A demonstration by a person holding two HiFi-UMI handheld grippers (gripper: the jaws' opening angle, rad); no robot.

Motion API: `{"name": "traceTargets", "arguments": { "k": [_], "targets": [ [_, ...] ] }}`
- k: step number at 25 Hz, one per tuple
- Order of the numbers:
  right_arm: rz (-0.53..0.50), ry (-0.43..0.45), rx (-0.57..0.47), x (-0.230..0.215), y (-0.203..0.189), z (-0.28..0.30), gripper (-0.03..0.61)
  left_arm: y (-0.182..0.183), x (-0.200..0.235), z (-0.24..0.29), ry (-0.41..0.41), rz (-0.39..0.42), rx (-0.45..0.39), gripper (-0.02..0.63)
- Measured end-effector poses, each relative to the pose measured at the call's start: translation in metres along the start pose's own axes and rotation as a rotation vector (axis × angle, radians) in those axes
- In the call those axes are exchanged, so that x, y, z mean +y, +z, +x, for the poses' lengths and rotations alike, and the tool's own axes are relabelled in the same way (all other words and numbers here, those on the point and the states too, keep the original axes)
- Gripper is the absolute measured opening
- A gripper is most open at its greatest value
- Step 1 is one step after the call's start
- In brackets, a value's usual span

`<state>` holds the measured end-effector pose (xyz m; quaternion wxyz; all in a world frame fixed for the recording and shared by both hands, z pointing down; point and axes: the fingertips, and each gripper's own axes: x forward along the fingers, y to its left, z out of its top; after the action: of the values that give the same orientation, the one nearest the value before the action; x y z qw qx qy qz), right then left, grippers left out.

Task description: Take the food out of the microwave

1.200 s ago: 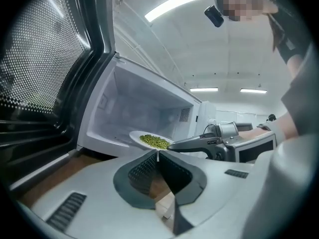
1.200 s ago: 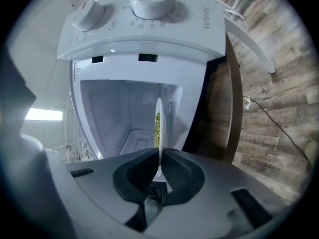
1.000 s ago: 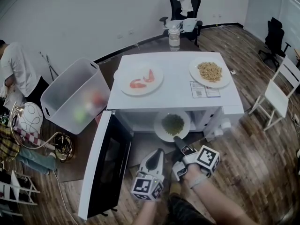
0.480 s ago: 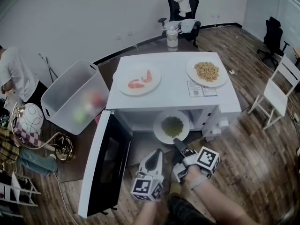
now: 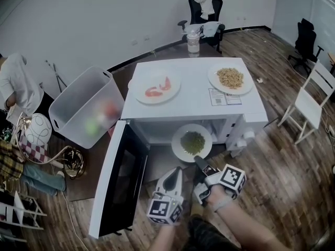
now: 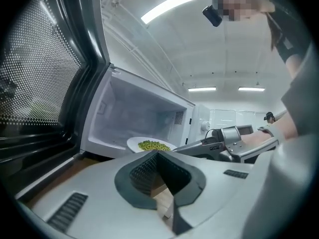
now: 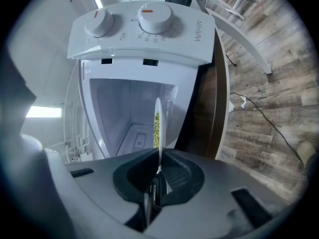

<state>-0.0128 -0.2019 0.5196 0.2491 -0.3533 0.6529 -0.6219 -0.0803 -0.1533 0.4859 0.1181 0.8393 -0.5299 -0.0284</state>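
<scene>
White plate (image 5: 178,146) rim vanishes inside the right hand-held gripper (image 5: 198,161).

This is an office room used as a test space. A black swivel chair (image 5: 205,7) stands at twelve o'clock and another (image 5: 306,41) at two, on a wood-plank floor (image 5: 293,161) against bare white walls (image 5: 104,14). Strip lights (image 6: 169,5) line the ceiling. A white microwave (image 5: 193,103) stands mid-room, with a clear plastic bin (image 5: 84,106) at nine o'clock and a white folding chair (image 5: 309,106) at three.
</scene>
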Motion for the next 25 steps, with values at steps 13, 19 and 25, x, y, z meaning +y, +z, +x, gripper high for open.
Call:
{"name": "traceTargets", "arguments": {
  "k": [13,19,25],
  "targets": [
    [0.019,-0.005,0.010,-0.002,-0.012,-0.009,0.015,0.001,0.004,-0.019,0.022,-0.005,0.005,0.002],
    [0.012,-0.006,0.017,-0.003,-0.016,-0.014,0.015,0.002,0.002,-0.025,0.028,-0.014,0.003,0.001],
    [0.019,-0.010,0.021,-0.004,-0.019,-0.023,0.015,-0.002,-0.005,-0.030,0.026,-0.019,0.011,0.000]
  ]
}}
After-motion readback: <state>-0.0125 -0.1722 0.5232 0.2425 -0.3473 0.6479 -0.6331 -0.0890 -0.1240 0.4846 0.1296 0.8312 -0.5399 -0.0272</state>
